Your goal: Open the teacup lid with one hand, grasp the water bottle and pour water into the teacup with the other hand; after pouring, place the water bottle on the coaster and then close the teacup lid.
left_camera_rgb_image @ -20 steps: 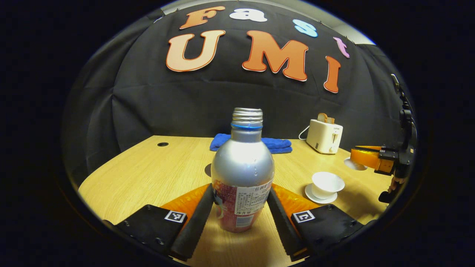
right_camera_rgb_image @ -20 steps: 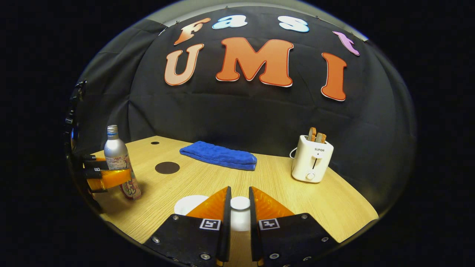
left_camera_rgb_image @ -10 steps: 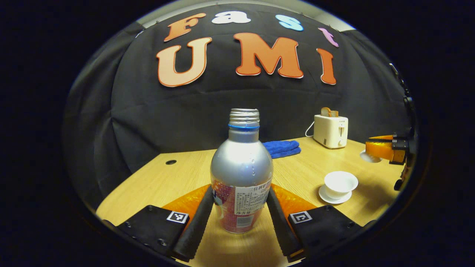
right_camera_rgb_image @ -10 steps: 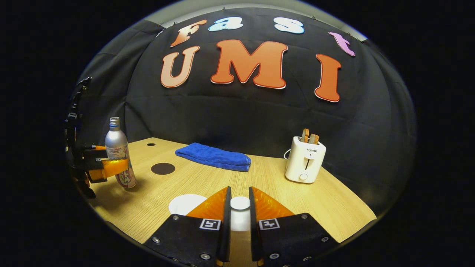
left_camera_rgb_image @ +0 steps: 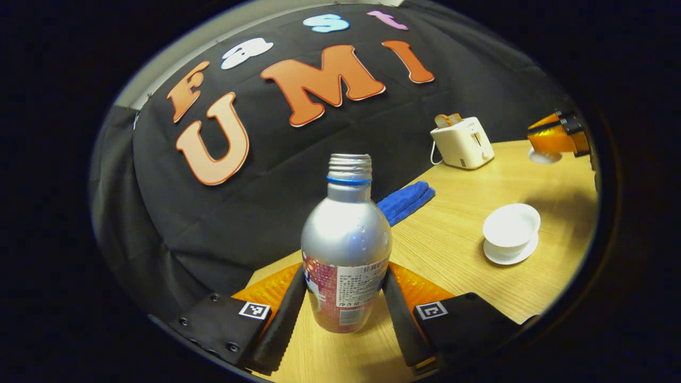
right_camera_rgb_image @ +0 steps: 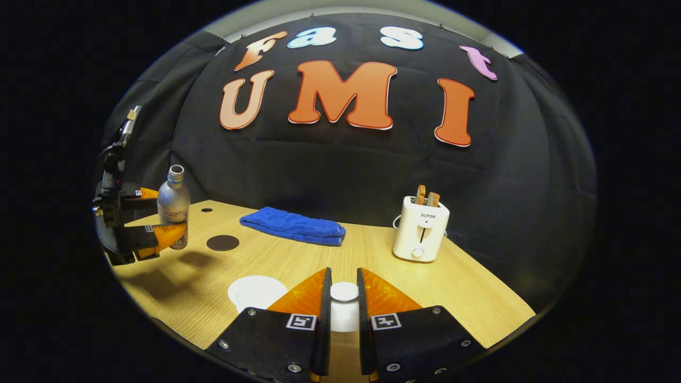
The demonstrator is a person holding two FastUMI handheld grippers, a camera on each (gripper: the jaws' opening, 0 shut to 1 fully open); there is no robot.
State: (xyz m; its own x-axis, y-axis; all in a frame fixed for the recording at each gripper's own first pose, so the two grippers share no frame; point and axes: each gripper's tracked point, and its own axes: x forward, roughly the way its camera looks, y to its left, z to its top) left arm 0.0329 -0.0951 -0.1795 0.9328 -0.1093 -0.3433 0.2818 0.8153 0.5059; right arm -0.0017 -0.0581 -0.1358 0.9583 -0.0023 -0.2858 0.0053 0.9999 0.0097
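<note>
An uncapped silver water bottle (left_camera_rgb_image: 346, 250) with a red label stands between my left gripper's (left_camera_rgb_image: 345, 276) fingers, which are shut on its lower body. In the right gripper view the bottle (right_camera_rgb_image: 173, 205) hangs above the table at far left, leaning slightly, held by the left gripper (right_camera_rgb_image: 159, 215). The open white teacup (left_camera_rgb_image: 511, 226) sits on its saucer (left_camera_rgb_image: 508, 258) to the right. My right gripper (right_camera_rgb_image: 343, 284) is shut on the white lid's knob (right_camera_rgb_image: 344, 291), holding the lid (left_camera_rgb_image: 542, 156) in the air. The teacup's rim (right_camera_rgb_image: 255, 291) peeks out beside its left finger. A dark round coaster (right_camera_rgb_image: 222, 243) lies near the bottle.
A folded blue towel (right_camera_rgb_image: 291, 226) lies at the back of the wooden table (right_camera_rgb_image: 463, 298). A white toaster (right_camera_rgb_image: 420, 229) with bread in it stands at the back right. The black cloth wall closes off the table's rear.
My left gripper has lifted the bottle off the table and tipped it toward the teacup, so its view has rolled. The right gripper still holds the lid, nearly unmoved.
</note>
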